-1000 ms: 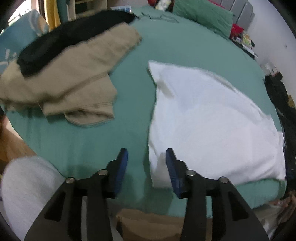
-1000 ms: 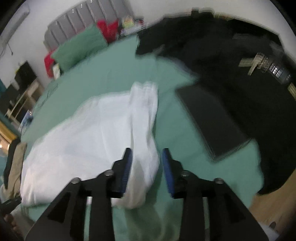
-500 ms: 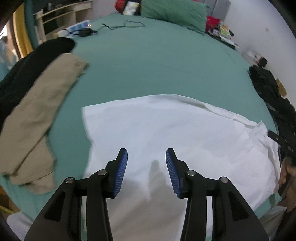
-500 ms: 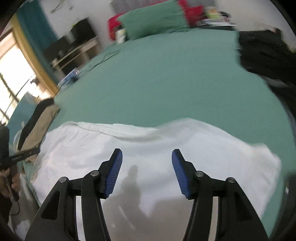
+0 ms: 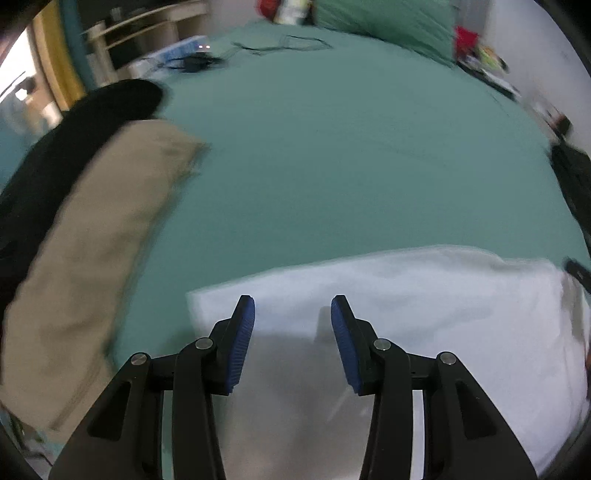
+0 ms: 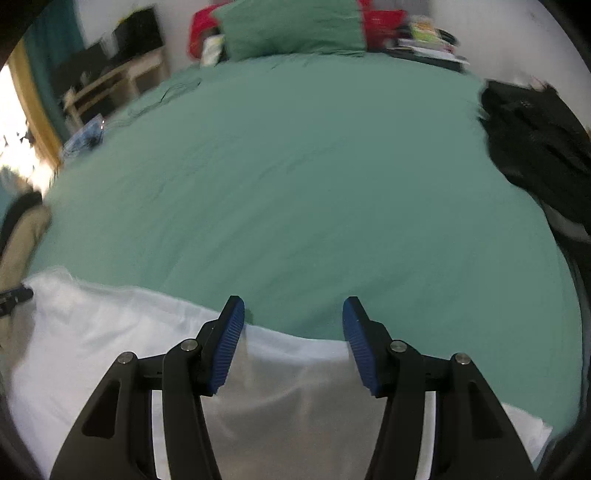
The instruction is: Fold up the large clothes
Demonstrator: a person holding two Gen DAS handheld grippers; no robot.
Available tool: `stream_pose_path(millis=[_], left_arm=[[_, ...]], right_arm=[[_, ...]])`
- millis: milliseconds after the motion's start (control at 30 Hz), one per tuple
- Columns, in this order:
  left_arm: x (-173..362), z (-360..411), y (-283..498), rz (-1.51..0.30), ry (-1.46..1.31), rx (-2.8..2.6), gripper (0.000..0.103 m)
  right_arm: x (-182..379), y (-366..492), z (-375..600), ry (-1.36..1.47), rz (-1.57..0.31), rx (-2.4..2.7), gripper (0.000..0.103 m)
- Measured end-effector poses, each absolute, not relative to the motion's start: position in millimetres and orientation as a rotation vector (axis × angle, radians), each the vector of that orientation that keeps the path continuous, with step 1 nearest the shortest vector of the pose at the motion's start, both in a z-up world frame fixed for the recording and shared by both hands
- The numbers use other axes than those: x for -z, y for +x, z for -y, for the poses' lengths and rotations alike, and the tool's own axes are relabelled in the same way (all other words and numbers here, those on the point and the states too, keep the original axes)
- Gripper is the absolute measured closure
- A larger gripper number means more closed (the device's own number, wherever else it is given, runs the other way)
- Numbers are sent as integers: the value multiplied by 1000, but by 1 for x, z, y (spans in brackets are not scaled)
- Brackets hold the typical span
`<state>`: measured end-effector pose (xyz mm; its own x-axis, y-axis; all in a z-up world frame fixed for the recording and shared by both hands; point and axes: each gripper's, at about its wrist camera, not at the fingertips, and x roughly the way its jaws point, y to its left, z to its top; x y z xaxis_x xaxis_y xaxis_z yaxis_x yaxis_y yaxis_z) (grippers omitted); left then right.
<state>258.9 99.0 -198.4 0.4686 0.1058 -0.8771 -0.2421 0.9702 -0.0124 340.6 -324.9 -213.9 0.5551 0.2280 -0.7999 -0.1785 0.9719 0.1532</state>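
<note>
Nearest, the left claw (image 5: 291, 325) hangs with its jaws apart and nothing between them, over the near left part of a white garment (image 5: 424, 306) spread flat on the bed (image 5: 351, 147). The right claw (image 6: 291, 325) gapes too — empty, over the garment's far edge. Left of the garment lies a beige garment (image 5: 92, 240) with black cloth (image 5: 74, 140) behind it — further right, a dark heap (image 6: 535, 136). Farthest, a green pillow (image 6: 291, 26).
</note>
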Motion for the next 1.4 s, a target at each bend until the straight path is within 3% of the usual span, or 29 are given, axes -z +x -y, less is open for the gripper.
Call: stream_pose_path(millis=[233, 367, 400, 433, 467, 600, 733, 800, 867, 900, 1067, 1300, 1400], left_arm=[[211, -138, 222, -1123, -177, -238, 53], [220, -135, 213, -1105, -173, -186, 55], [219, -131, 212, -1088, -144, -170, 62], [219, -129, 211, -1079, -127, -158, 95], [219, -128, 211, -1076, -108, -171, 102], [212, -149, 211, -1045, -125, -310, 102], [211, -156, 214, -1072, -144, -339, 102], [201, -152, 213, -1070, -157, -356, 96], [186, -142, 201, -1022, -180, -354, 59], [178, -136, 195, -994, -184, -350, 54], [157, -75, 158, -945, -136, -242, 54], [185, -8, 114, -1033, -61, -177, 54], [208, -18, 110, -1107, -41, -194, 54]], right_arm=[[184, 263, 370, 130, -845, -116, 47], [188, 215, 396, 184, -846, -48, 47], [190, 202, 402, 198, -852, -35, 47], [191, 190, 408, 219, -856, -22, 47], [193, 177, 414, 248, -860, -7, 47], [195, 147, 417, 319, -858, 32, 47], [209, 151, 395, 233, -920, 17, 47], [224, 155, 389, 199, -980, 32, 47], [220, 155, 389, 206, -966, 53, 47], [217, 155, 389, 206, -962, 57, 47], [192, 135, 378, 209, -832, 19, 47], [187, 128, 323, 191, -815, -189, 46], [197, 135, 297, 100, -867, -212, 36]])
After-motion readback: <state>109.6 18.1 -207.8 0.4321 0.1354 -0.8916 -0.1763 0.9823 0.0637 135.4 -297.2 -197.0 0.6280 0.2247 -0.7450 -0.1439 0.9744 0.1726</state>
